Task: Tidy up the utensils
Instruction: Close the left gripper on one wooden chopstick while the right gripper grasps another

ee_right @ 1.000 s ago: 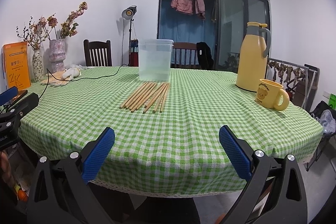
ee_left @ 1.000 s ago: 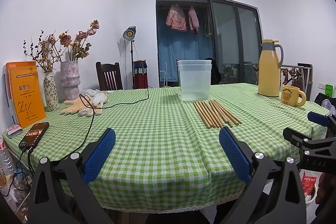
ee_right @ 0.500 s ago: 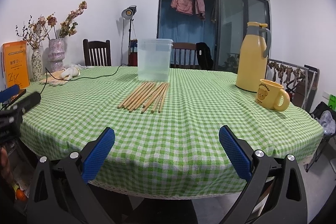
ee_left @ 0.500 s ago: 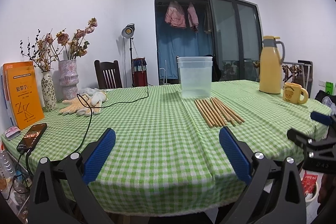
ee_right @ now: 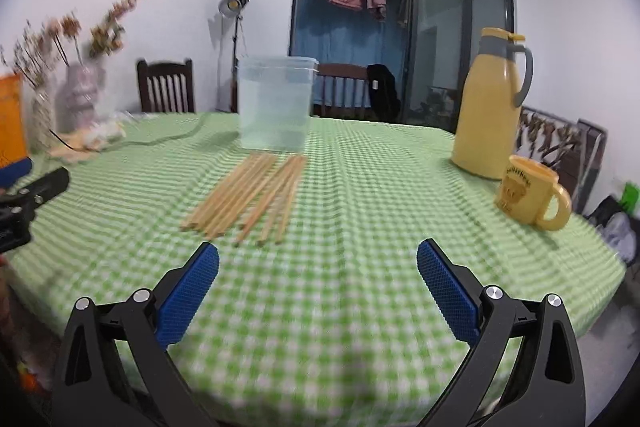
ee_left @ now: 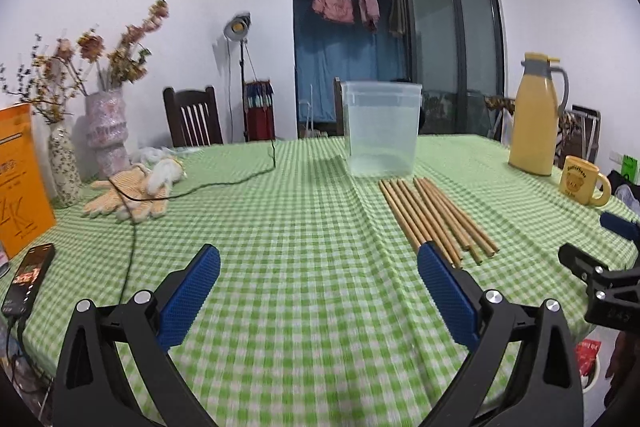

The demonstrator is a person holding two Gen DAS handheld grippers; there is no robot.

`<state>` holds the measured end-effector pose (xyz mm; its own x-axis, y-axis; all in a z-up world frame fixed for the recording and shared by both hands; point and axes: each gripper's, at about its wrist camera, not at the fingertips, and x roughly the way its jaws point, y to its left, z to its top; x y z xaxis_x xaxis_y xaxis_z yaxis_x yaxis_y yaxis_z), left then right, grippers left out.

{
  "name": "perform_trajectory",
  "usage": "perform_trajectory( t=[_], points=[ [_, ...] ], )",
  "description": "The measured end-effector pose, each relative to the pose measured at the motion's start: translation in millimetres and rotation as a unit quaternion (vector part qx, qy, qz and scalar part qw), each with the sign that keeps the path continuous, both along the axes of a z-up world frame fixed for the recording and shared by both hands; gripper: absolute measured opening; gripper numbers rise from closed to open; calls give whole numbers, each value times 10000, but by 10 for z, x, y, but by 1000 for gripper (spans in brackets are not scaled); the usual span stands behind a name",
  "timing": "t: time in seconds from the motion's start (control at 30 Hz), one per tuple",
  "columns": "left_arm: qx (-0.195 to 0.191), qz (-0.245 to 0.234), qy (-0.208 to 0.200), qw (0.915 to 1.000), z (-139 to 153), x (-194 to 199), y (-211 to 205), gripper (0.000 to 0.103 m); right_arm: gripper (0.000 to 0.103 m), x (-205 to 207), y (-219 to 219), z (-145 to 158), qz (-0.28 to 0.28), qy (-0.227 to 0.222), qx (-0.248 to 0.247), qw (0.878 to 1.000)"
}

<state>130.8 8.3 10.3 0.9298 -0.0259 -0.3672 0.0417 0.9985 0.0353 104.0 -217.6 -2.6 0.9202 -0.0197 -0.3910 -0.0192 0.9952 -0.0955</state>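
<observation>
Several wooden chopsticks lie side by side on the green checked tablecloth, just in front of a clear plastic container. In the right wrist view the chopsticks lie ahead and left of centre, below the container. My left gripper is open and empty over the near part of the table, left of the chopsticks. My right gripper is open and empty, short of the chopstick ends. Each gripper shows at the edge of the other's view.
A yellow thermos and yellow mug stand at the right. Work gloves, a black cable, two vases with dried flowers, an orange book and a phone are at the left. Chairs stand behind the table.
Both grippers have moved forward over the table toward the chopsticks and container, which now look larger. Both stay open.
</observation>
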Motion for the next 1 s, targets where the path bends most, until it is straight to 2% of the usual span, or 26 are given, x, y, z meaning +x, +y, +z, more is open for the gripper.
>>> perform_trajectory(
  t=[0.1, 0.17, 0.27, 0.33, 0.37, 0.43, 0.47, 0.5, 0.53, 0.57, 0.63, 0.7, 0.8, 0.97, 1.0],
  points=[
    [-64, -278, 472, 9985, -2, 250, -55, 96, 96, 202, 26, 28, 183, 167, -79, 9997],
    [-16, -444, 765, 9961, -10, 432, -142, 96, 96, 330, 17, 35, 104, 333, -48, 9994],
    [296, -805, 1128, 9899, -59, 706, -370, 94, 96, 551, -76, 47, 382, 675, 429, 9961],
    [479, -941, 1314, 9857, -105, 840, -503, 86, 96, 632, -114, 54, 432, 774, 568, 9944],
    [558, -1021, 1432, 9828, -137, 924, -574, 84, 95, 688, -122, 53, 376, 846, 525, 9943],
    [624, -1124, 1629, 9782, -186, 1056, -666, 73, 96, 804, -133, 39, 322, 968, 483, 9936],
    [636, -1185, 1752, 9753, -213, 1139, -707, 72, 93, 846, -138, 32, 334, 997, 510, 9931],
    [617, -1216, 1831, 9736, -232, 1205, -734, 72, 72, 854, -140, 19, 373, 1018, 509, 9928],
    [598, -1233, 1880, 9726, -249, 1242, -754, 66, 56, 885, -122, 3, 418, 1080, 464, 9922],
    [566, -1291, 1984, 9699, -278, 1313, -781, 62, 53, 917, -105, -23, 436, 1163, 391, 9915],
    [535, -1306, 2173, 9658, -326, 1395, -807, 51, 39, 997, -90, -89, 548, 1385, 376, 9881],
    [454, -1328, 2311, 9628, -360, 1434, -794, 47, 36, 1043, -78, -113, 651, 1559, 412, 9848],
    [326, -1370, 2485, 9583, -371, 1444, -782, 47, 36, 1049, -35, -121, 767, 1658, 331, 9826],
    [346, -1394, 2615, 9544, -402, 1427, -788, 45, 36, 1088, 5, -141, 825, 1816, 389, 9791],
    [345, -1393, 2608, 9547, -401, 1425, -776, 44, 33, 1110, 7, -153, 806, 1847, 354, 9788]
  ],
)
